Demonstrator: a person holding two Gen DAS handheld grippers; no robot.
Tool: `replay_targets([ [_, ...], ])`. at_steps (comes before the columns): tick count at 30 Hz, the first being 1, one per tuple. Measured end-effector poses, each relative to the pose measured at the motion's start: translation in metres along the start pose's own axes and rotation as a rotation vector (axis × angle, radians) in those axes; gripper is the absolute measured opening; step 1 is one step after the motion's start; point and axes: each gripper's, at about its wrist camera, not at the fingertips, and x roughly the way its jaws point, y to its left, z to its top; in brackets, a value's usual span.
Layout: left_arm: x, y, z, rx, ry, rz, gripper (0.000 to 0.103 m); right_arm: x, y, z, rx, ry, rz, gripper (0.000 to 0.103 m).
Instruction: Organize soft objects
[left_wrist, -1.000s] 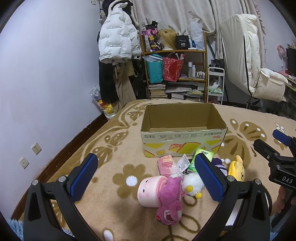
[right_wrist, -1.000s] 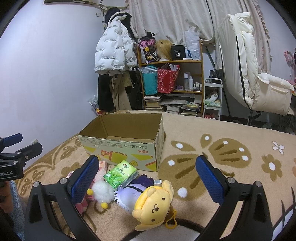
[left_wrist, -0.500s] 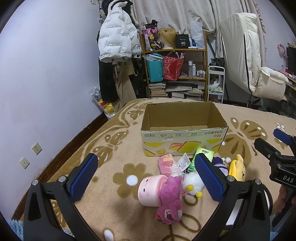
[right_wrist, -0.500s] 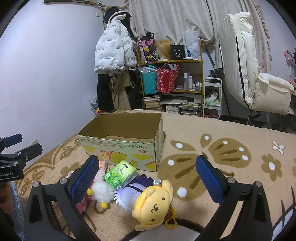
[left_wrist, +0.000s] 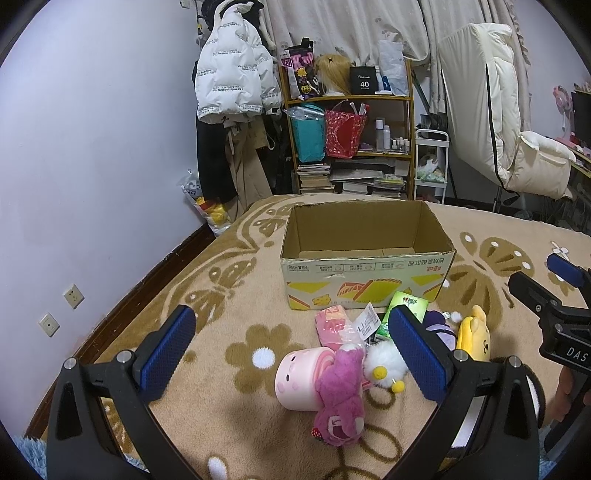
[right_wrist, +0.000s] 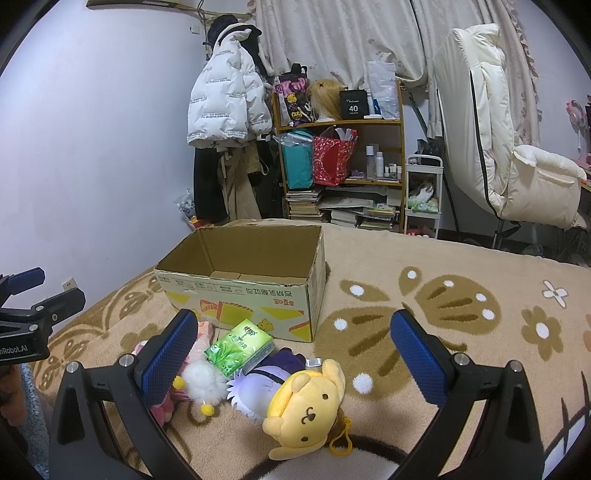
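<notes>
An open, empty cardboard box (left_wrist: 365, 258) (right_wrist: 243, 280) stands on the patterned blanket. In front of it lies a pile of soft things: a pink round plush (left_wrist: 299, 376), a magenta bear (left_wrist: 340, 402), a white fluffy chick (left_wrist: 384, 363) (right_wrist: 201, 380), a green tissue pack (left_wrist: 406, 306) (right_wrist: 240, 345), a purple plush (right_wrist: 266, 380) and a yellow dog plush (left_wrist: 474, 336) (right_wrist: 306, 410). My left gripper (left_wrist: 291, 354) is open above the pink plush and bear. My right gripper (right_wrist: 293, 360) is open above the tissue pack and the purple and yellow plushes. Both are empty.
A beige flower-patterned blanket (right_wrist: 424, 302) covers the bed. A wall runs along the left. Behind the bed stand a cluttered shelf (left_wrist: 351, 147), hanging coats (left_wrist: 229, 88) and a cream padded chair (right_wrist: 509, 155). A pink packet with a label (left_wrist: 332, 325) lies near the box.
Both grippers have shifted only very slightly; the scene sits a touch lower in both views. No object has moved.
</notes>
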Motion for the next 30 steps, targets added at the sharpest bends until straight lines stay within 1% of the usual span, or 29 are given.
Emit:
replay_targets([
  [6,0.005,0.002,-0.002,-0.008,0.015,0.004,0.103,0.000,0.000,0.000,0.000,-0.003,0.001,0.103],
  [12,0.013,0.000,-0.002,0.002,0.056,-0.005,0.103,0.000,0.000,-0.001,0.004,0.003,0.002,0.103],
  [19,0.033,-0.010,-0.002,0.033,0.149,-0.033,0.103,0.008,-0.006,-0.002,0.042,0.041,0.010,0.103],
  [26,0.059,-0.024,-0.003,0.072,0.235,-0.043,0.103,0.030,-0.010,0.004,0.047,0.094,0.027,0.103],
  [30,0.076,-0.028,-0.006,0.079,0.313,-0.060,0.103,0.045,-0.011,0.001,0.054,0.152,0.025,0.103],
])
